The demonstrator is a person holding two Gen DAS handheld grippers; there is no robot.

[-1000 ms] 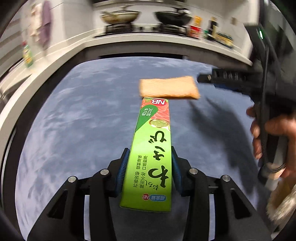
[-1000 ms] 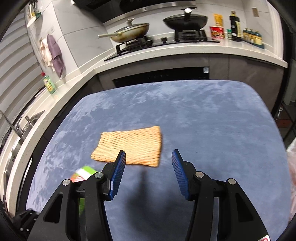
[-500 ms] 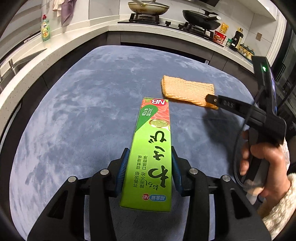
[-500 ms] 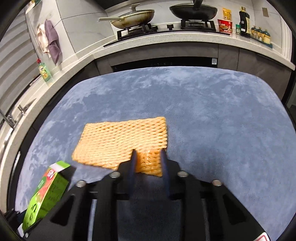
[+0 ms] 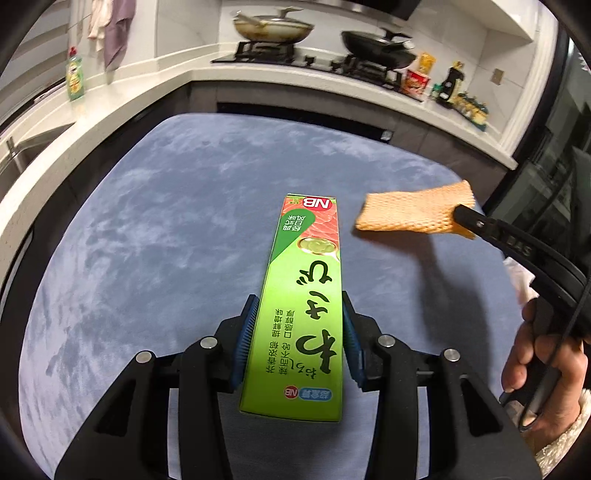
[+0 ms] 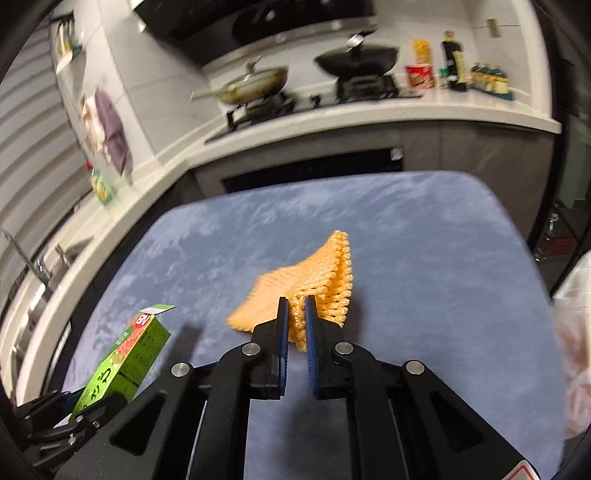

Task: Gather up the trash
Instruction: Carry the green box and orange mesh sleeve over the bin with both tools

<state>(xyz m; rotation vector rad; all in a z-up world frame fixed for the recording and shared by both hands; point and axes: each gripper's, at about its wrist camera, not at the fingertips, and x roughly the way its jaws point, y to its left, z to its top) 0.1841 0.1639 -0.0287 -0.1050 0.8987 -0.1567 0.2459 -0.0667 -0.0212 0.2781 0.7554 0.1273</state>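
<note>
A: Start nearest the left camera. What does the left gripper (image 5: 297, 343) have?

B: A long green carton (image 5: 304, 306), clamped between its blue-padded fingers (image 5: 246, 343) low on the carton's sides. The printed face looks up at the camera and the far end, with its red panel, reaches out over the blue bench (image 5: 147, 240). From the right camera the same carton (image 6: 123, 363) sits low at the left, tilted, with an end flap standing open.

A: And the right gripper (image 6: 295, 328)?

B: Its jaws are closing, nearly together, and the near corner of an orange foam net (image 6: 306, 288) is pinched between them. The net rises away from the fingers in a folded, drooping sheet, above the bench (image 6: 424, 258). In the left camera that net (image 5: 410, 214) hangs to the right of the carton's far end, caught at its right edge by the black tips of the right gripper (image 5: 463, 218), with a shadow on the cloth below it.

A: Who holds that gripper?

B: A hand (image 5: 543, 354) in a fuzzy pale sleeve, wrapped round the handle at the right edge.

A: Farther back?

B: A pale worktop runs round behind the bench. On it is a stove with a light wok (image 5: 273, 27) and a black lidded pan (image 5: 378, 50), then bottles and packets to the right. A green bottle (image 5: 75, 79) stands at the left, with cloths hanging on the wall above it.
</note>
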